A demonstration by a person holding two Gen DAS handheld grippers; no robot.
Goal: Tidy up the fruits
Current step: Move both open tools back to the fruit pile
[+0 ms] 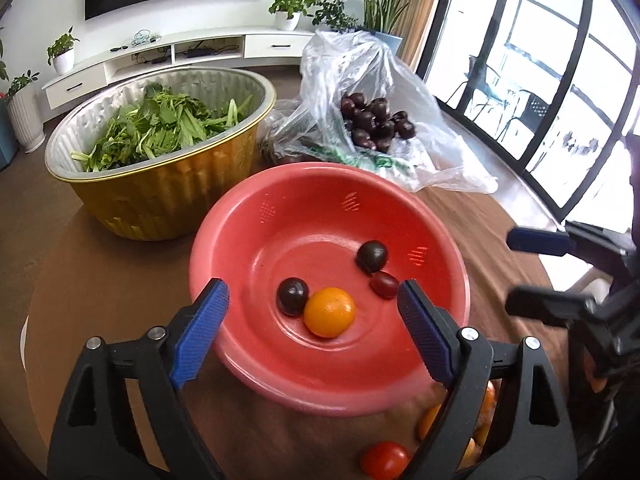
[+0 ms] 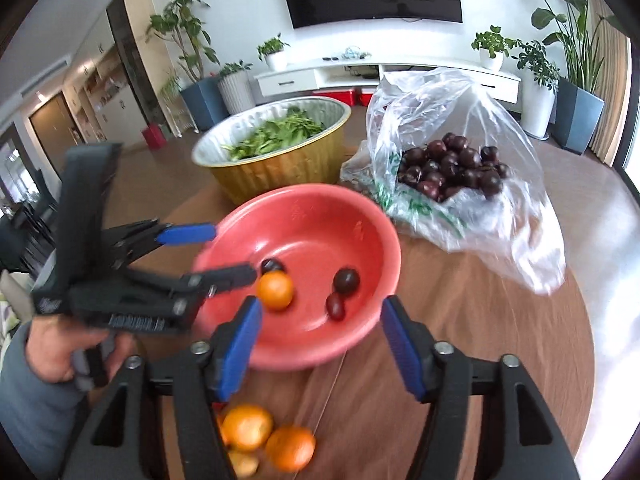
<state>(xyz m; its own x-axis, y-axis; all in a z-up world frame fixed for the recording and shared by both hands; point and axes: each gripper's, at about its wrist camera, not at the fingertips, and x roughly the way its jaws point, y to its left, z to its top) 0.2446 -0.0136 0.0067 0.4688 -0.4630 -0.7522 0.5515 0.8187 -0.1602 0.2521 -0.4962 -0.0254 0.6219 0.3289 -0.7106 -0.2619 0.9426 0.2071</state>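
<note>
A red bowl (image 1: 248, 240) (image 2: 320, 220) on the round wooden table holds an orange (image 1: 330, 312) (image 2: 275, 290), two dark plums (image 1: 293, 296) (image 1: 372, 255) and a small red fruit (image 1: 384, 284) (image 2: 335, 307). My left gripper (image 1: 311, 286) (image 2: 234, 252) hovers open above the bowl's near side, with nothing between its blue pads. My right gripper (image 2: 323, 304) (image 1: 509, 270) is also open and empty, just off the bowl's near rim. Loose oranges (image 2: 248, 426) and a red tomato (image 1: 384, 460) lie on the table below the grippers. A clear plastic bag (image 1: 400, 80) (image 2: 452, 112) behind the bowl holds several dark plums.
A gold basin (image 1: 160, 196) (image 2: 280, 176) full of leafy greens stands behind the bowl on the left. A person's hand (image 2: 60, 356) in a grey sleeve grips the left tool. The table edge curves away on the right, toward tall windows.
</note>
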